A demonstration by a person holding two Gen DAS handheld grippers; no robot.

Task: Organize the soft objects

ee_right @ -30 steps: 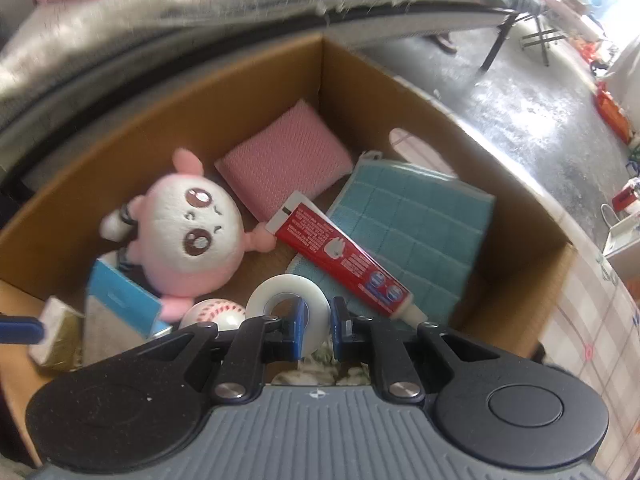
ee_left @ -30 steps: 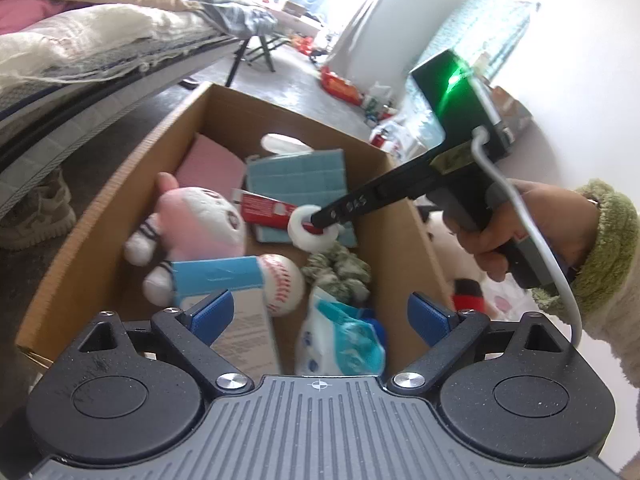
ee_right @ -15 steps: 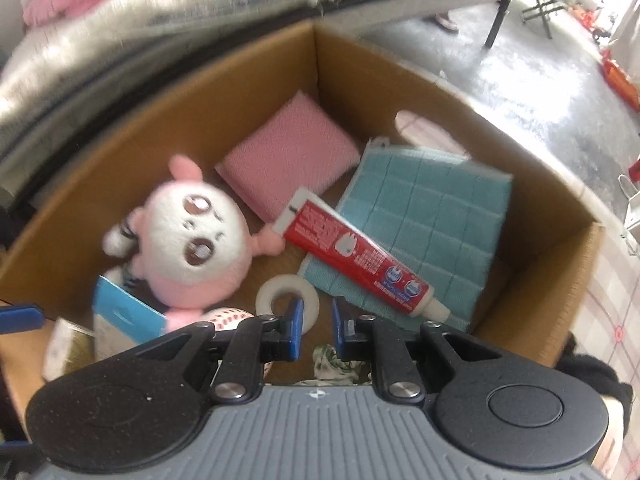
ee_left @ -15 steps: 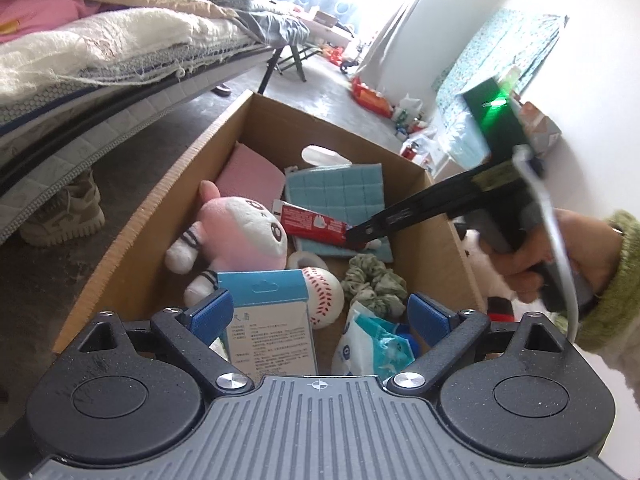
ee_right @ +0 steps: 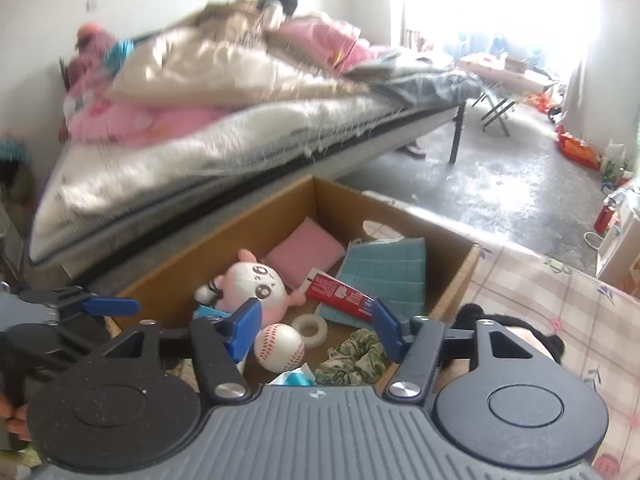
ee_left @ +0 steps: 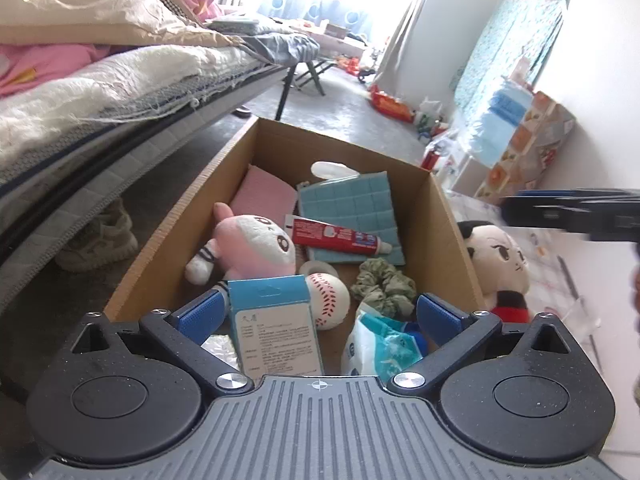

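An open cardboard box on the floor holds a pink plush toy, a pink sponge, a teal cloth, a red toothpaste tube, a white tape roll, a baseball, a green scrunchie and a blue-white carton. My left gripper is open above the box's near end. My right gripper is open and empty, raised over the box. A black-haired doll lies outside, right of the box.
A bed with heaped bedding runs along the left, a shoe under it. A tissue pack lies at the box's near end. A patterned mat is right of the box. Bottles and bags stand along the far wall.
My right gripper let go of the white tape roll inside the box, opened, and pulled up and back to the right. The left gripper drew back a little and stayed open.
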